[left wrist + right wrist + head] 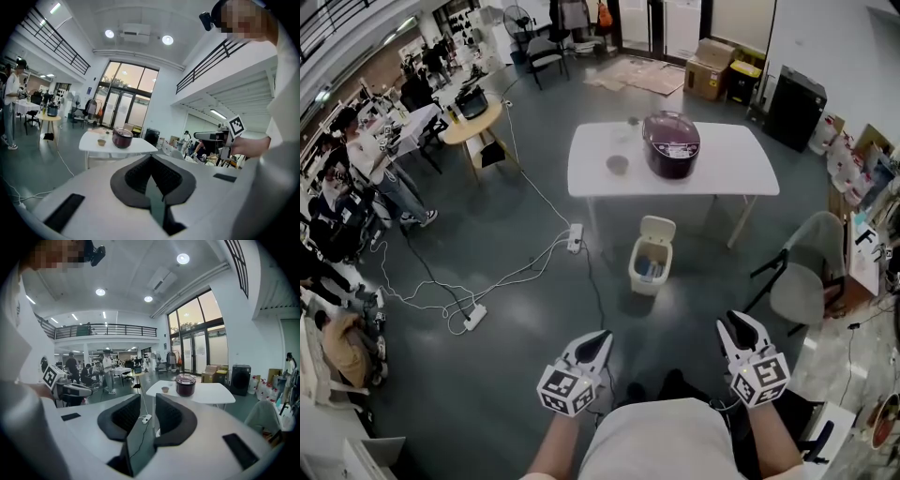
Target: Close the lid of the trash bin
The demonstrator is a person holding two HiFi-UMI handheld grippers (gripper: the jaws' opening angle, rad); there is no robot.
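Trash bin (651, 264): small, white, on floor just in front of white surface (741, 173). Lid (657, 229) hinged on side nearest surface, standing upright, open. Judged light, stiff, smooth plastic; bin may slide or tip if shoved. Best contact: lid's top edge, tipped away from surface and down, no grip needed. Left claw (151, 157): closed, empty. Right claw (147, 404): jaws apart, empty. On surface: dark pot (671, 142), small bowl (617, 164). Beside surface: grey chair (802, 277), cables (487, 281) on floor.
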